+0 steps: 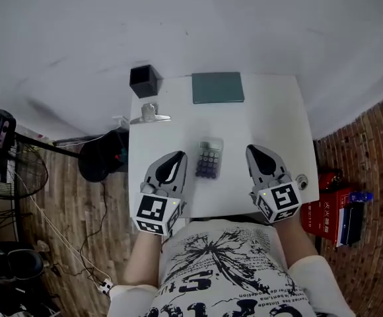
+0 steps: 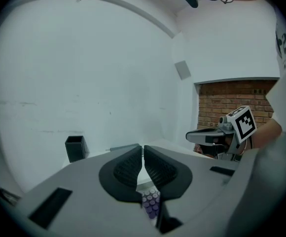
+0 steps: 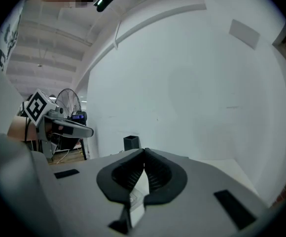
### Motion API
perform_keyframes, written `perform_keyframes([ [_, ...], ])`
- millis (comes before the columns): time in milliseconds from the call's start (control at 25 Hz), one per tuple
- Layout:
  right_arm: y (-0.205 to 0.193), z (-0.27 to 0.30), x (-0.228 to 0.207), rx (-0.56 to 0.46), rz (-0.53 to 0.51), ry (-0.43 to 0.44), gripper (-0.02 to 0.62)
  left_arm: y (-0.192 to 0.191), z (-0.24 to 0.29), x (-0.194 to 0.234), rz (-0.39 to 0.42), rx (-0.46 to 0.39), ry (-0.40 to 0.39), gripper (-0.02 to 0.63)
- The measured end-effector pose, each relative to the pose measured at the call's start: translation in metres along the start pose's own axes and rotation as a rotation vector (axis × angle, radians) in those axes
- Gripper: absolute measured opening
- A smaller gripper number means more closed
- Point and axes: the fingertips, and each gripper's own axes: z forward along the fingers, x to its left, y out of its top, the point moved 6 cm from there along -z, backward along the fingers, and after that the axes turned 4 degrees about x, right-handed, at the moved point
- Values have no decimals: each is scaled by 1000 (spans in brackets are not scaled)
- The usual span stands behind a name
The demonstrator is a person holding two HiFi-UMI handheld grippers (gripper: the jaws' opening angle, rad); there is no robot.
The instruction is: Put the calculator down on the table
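My left claw (image 2: 143, 147) is clenched, its 2 ribbed pads meeting at the tips with nothing between them. My right claw (image 3: 144, 151) is clenched the same way and is just as empty. Both are over the near part of the white bench (image 1: 264, 121), 1 toward each side. The calculator (image 1: 209, 158) lies flat on the bench between the 2 claws, closer to my left one and touching neither. Its purple keys show just beneath my left claw's pads. Farther back, a teal notebook (image 1: 218, 88) lies flat at the far edge. A black square cup (image 1: 144, 80) stands at the far left corner, and a small metal piece (image 1: 150, 114) sits near the left edge.
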Motion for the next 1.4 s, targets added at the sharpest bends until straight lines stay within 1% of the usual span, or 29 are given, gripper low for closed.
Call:
perform_keyframes([
  [120,11,-10,8,-28,-17,-13,15,10,-18,2,26,-36,5,15],
  [280,17,-24,17,-51,-61,-29,15,17,-36,-4,58,-68,-19,14],
  [400,20,-31,20,-58,-78,-46,14,17,-42,-7,64,-80,-34,14],
  [560,20,-38,22,-59,-89,-61,14,13,-47,-11,69,-82,-33,14],
  [800,18,-43,24,-57,-95,-58,14,12,-50,-13,49,-92,-20,14],
  [1000,15,-41,24,-43,-103,-55,14,11,-47,-12,57,-85,-12,14],
  [1400,16,-34,14,-64,-86,-53,14,13,-34,-12,71,-73,-13,14],
])
